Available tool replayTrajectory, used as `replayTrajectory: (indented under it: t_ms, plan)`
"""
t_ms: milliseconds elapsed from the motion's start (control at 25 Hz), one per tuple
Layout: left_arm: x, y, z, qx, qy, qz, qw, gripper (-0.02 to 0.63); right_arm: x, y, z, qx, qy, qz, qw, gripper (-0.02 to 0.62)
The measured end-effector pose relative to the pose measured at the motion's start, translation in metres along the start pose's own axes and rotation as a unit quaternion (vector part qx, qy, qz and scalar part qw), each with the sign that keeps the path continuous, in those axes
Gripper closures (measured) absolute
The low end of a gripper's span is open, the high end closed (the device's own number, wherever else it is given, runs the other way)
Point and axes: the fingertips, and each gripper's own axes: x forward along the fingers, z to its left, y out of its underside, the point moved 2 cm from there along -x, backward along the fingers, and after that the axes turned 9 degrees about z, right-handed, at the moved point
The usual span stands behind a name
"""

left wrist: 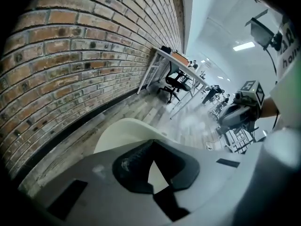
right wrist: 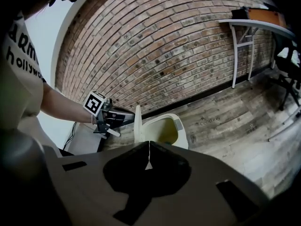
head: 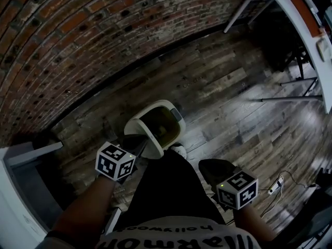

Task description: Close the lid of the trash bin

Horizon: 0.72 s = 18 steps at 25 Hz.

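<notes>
A cream trash bin [head: 178,135] stands open on the wooden floor near the brick wall. Its lid [head: 147,145] is raised upright on the side nearest me. My left gripper [head: 137,142] is shut, and its tips are at the lid's outer face. From the left gripper view the lid [left wrist: 123,130] fills the space just beyond the shut gripper [left wrist: 151,143]. My right gripper [head: 206,166] hangs shut and empty to the right of the bin. The right gripper view shows the bin [right wrist: 165,130], its upright lid [right wrist: 138,122] and the left gripper [right wrist: 118,117] behind the lid.
The brick wall [head: 78,40] runs close behind the bin. A white table [head: 303,35] with a chair under it stands at the far right. A power strip with cables [head: 275,187] lies on the floor at right. A white cabinet [head: 21,191] is at left. My shoe [head: 179,150] is beside the bin.
</notes>
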Motion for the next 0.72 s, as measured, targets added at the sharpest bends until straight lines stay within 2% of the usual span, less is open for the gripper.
replayTrajectory:
  t_ms: [360,720]
  plan:
    - [0.041,-0.018,0.004,0.028,0.012,0.024,0.9992,0.600,0.009,0.012,-0.018,0.040,-0.005,0.007,0.999,0.584]
    - [0.082,-0.029,0.013,0.024,0.021,0.032,0.9990,0.600,0.012,0.036,-0.033,0.098,-0.001,-0.001,0.995,0.584]
